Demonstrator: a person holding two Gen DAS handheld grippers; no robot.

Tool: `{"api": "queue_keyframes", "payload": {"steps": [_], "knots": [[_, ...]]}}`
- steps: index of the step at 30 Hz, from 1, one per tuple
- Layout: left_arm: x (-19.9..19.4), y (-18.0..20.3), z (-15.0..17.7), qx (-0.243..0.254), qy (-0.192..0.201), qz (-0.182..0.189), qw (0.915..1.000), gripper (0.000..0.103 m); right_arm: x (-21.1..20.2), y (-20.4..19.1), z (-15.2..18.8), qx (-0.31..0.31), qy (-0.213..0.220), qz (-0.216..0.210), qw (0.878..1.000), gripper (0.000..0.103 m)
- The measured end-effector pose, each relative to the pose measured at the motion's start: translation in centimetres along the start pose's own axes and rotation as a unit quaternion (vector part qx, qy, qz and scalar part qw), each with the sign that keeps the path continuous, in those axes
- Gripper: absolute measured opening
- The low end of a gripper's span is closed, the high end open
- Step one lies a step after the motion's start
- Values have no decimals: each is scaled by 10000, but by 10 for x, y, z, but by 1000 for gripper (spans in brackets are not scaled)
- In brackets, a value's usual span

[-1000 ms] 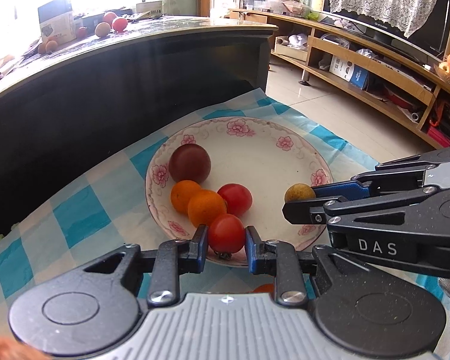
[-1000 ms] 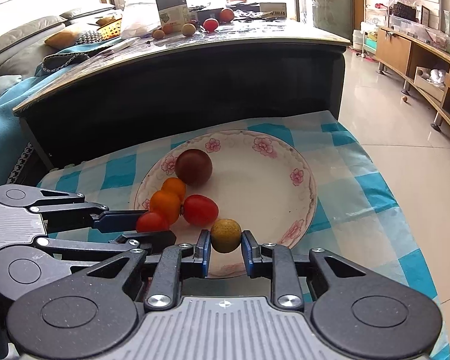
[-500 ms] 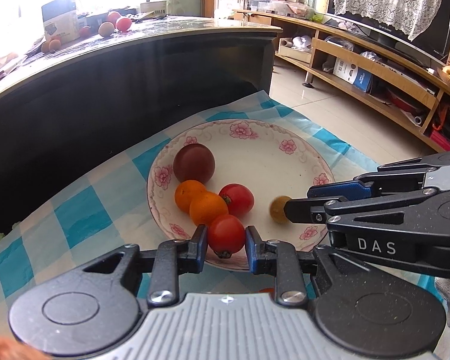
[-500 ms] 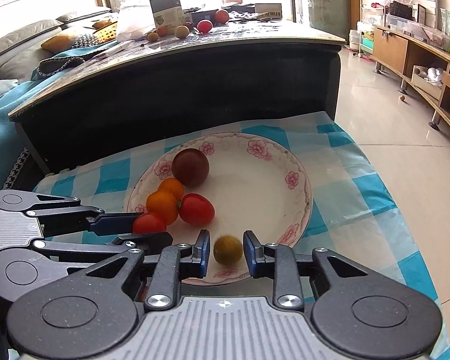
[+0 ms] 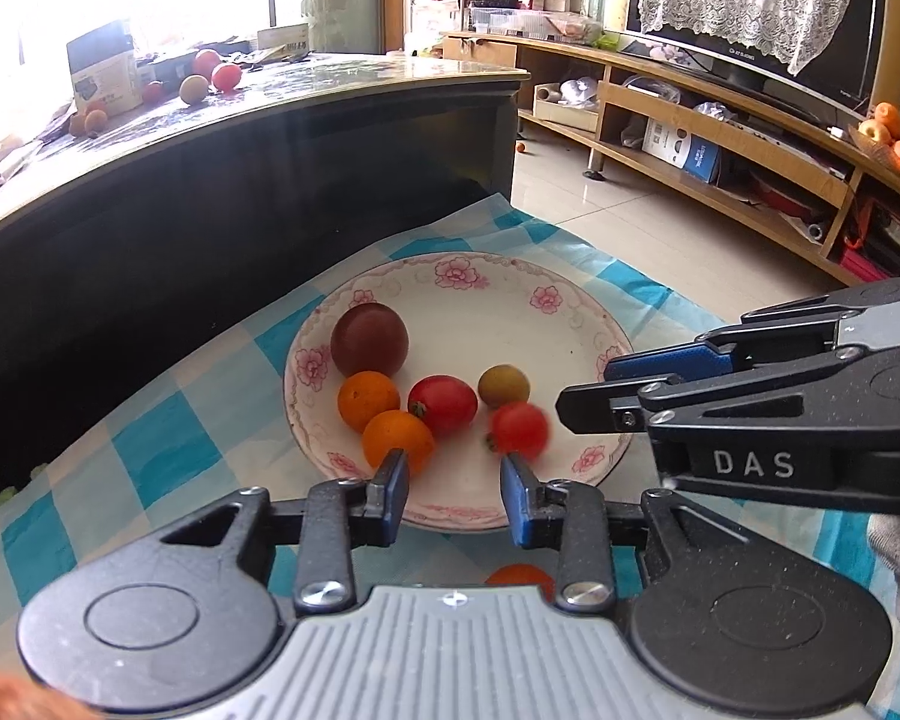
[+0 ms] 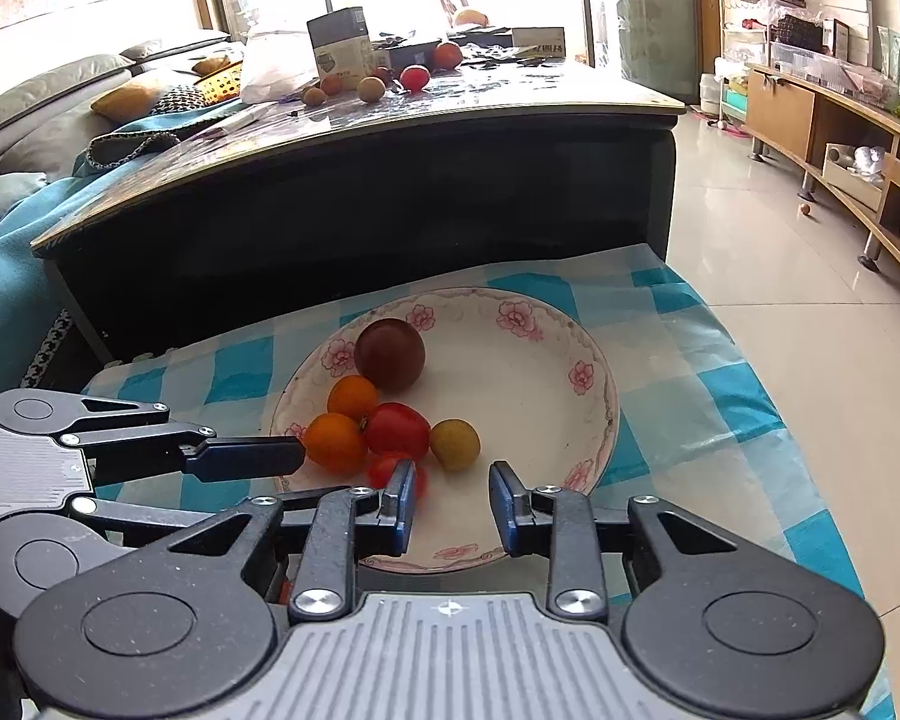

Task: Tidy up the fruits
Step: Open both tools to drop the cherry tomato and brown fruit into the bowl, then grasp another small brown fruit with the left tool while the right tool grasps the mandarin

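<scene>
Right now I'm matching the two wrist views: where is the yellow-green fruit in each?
Left wrist: yellow-green fruit lies right of centre on the plate, beside the red tomato.
Right wrist: lower middle, right of that tomato.
Shared landmark: dark purple fruit.

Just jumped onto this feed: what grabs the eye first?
The flowered plate on the blue-checked cloth, with fruit clustered on its left side: a dark plum, two oranges, two red tomatoes and a small tan fruit. Both tongs, left and right, hang open at its near rim.
</scene>
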State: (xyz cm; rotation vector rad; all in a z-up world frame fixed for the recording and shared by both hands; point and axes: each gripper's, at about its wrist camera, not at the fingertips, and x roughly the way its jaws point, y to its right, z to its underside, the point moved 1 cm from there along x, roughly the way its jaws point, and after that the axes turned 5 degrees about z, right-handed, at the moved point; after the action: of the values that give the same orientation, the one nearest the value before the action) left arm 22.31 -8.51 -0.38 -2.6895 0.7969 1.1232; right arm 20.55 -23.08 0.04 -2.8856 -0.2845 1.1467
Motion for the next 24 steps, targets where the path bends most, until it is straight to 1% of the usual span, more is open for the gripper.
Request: {"api": "queue_keyframes", "payload": {"steps": [7,10,14,16,21,24], "knots": [[-17,-8,6,-29,18,-7,10000,43,-12,-2,0,-40,31,-51,10000,25],[-25,-10,11,40,-22,9,10000,43,-18,-5,6,-115,-34,-88,9999,25],[-33,-13,23,126,-151,37,9998,43,-25,-11,16,-214,-187,-271,9992,26],[-35,-16,28,151,-227,38,9996,43,-25,-17,22,-327,-304,-374,9983,29],[-39,-21,38,174,-352,108,9992,43,-17,-30,32,-624,-641,-611,9941,30],[-41,-22,41,184,-372,158,9990,43,-15,-40,35,-807,-700,-728,9916,32]]}}
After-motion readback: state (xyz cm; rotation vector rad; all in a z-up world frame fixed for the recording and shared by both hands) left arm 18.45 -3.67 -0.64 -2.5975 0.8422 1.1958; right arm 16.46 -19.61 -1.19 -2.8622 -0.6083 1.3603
